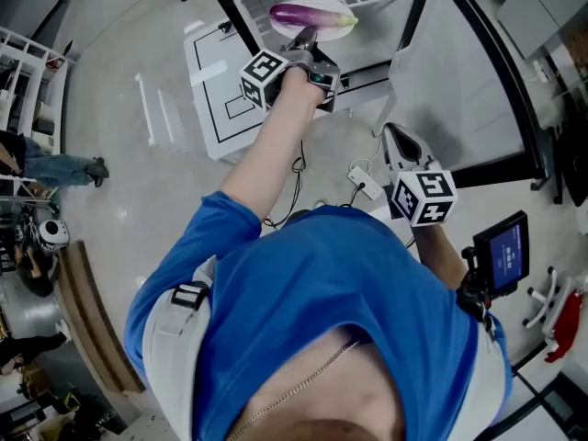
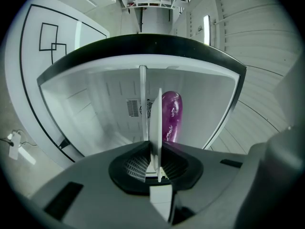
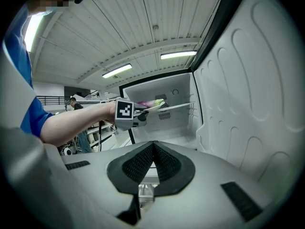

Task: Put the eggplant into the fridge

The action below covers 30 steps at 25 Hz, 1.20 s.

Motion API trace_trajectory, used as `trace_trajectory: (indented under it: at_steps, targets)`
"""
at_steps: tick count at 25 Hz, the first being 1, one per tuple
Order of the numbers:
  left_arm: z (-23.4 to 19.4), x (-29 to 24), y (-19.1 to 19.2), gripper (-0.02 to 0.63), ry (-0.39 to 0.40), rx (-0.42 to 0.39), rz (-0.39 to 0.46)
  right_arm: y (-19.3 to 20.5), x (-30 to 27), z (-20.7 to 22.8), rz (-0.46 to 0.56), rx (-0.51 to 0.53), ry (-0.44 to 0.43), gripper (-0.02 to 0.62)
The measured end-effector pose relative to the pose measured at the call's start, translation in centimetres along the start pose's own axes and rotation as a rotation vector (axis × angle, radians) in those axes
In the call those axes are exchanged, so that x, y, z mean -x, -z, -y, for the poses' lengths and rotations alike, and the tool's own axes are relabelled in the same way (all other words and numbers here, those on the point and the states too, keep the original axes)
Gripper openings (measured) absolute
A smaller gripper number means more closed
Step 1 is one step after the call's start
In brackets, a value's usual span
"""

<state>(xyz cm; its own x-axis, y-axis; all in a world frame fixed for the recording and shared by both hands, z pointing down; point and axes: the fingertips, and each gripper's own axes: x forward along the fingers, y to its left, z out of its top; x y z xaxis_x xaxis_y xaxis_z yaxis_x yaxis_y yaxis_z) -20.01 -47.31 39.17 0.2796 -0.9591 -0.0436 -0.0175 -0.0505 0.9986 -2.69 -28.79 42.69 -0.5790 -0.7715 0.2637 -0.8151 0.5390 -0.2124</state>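
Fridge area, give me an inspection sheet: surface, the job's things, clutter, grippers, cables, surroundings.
surface: fridge shelf, bare where visible.
job's things: eggplant lying on a white plate, at the fridge opening.
clutter: nothing seen.
grippers: left gripper, fingers shut on the plate's rim; right gripper shut, empty.
cables: black cable and white adapter on the floor.
surroundings: open fridge door; white floor panel with black lines; a person at far left.
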Motion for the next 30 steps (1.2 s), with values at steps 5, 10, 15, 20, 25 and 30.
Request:
trace_trajectory:
  at_steps: [5, 10, 15, 20, 25, 30]
  targets:
    - [-0.9, -1.1, -0.6, 0.052, -0.029, 0.028, 0.045, 0.3, 0.1, 0.0, -0.006, 0.001, 0.0, 0.002]
    - [-1.4, -1.8, -1.1, 0.052, -0.046, 0.045, 0.084, 0.5, 0.2, 0.3, -0.012, -0.002, 0.009, 0.002]
    - [-1.2, -2.7, -1.6, 0.052, -0.034, 0.064, 0.126, 0.7, 0.2, 0.4, -0.015, -0.001, 0.014, 0.002]
    - [-1.5, -3.7, -1.9, 0.052, -0.033, 0.063, 0.152, 0.7, 0.3, 0.5, -0.014, 0.0, 0.019, 0.002]
    - [-1.7, -4.6, -2.0, 0.053, -0.027, 0.075, 0.173, 0.9, 0.4, 0.5, -0.015, 0.0, 0.018, 0.002]
    - [-2.0, -5.4, -2.2, 0.054, -0.023, 0.07, 0.195, 1.3, 0.5, 0.7, -0.017, 0.002, 0.022, 0.002]
